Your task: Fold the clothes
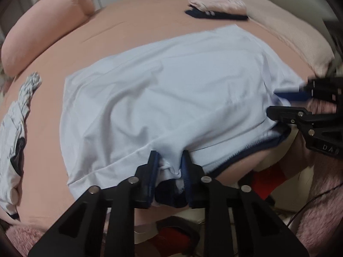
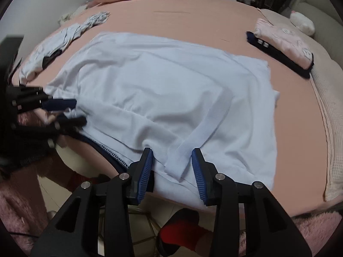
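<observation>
Shirt [image 2: 163, 90] – pale blue, spread flat on the pink bed [image 2: 214, 12] | left gripper [image 1: 169, 167] pinching its near hem | right gripper [image 2: 172, 167] slightly parted, astride a fold, grip unclear | stack [image 2: 283, 42] already folded; crumpled garment [image 2: 70, 32] waits – roughly midway.

Both feeds are evenly lit for me, soft indoor light, no glare. Shadows are faint, only shallow ones in the folds of the pale blue shirt [image 1: 171, 98] ahead of the tongs. Strong fisheye bending curves the bed [image 2: 214, 15] outline; corners go black. Motion blur smears the right tongs [image 1: 285, 103] in my left view.
</observation>
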`<act>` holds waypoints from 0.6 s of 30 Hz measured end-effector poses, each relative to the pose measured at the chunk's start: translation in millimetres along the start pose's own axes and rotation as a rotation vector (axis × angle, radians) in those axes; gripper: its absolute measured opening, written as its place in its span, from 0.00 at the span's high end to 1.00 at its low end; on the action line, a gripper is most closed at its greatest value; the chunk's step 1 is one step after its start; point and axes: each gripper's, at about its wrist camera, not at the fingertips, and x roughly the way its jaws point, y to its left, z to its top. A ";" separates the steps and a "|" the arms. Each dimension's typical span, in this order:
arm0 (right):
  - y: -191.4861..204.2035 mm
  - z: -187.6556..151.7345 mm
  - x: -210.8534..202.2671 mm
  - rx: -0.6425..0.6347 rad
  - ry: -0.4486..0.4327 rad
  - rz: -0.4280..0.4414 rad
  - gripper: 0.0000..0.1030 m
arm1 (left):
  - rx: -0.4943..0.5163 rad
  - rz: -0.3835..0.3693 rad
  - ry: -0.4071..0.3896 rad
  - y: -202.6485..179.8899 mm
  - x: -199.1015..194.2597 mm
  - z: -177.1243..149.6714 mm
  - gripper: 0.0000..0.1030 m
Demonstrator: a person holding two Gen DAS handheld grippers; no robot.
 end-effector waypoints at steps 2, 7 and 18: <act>4.2 1.3 -4.0 -0.023 -0.026 0.027 0.92 | -0.027 -0.002 -0.024 4.7 -4.2 3.0 0.81; 7.7 -1.0 -7.1 -0.028 -0.032 0.022 0.94 | -0.031 -0.042 -0.044 8.3 -13.9 -2.1 0.85; 6.3 -5.3 -0.3 0.001 0.037 0.048 0.71 | -0.030 -0.016 0.000 3.6 -2.6 -6.3 0.64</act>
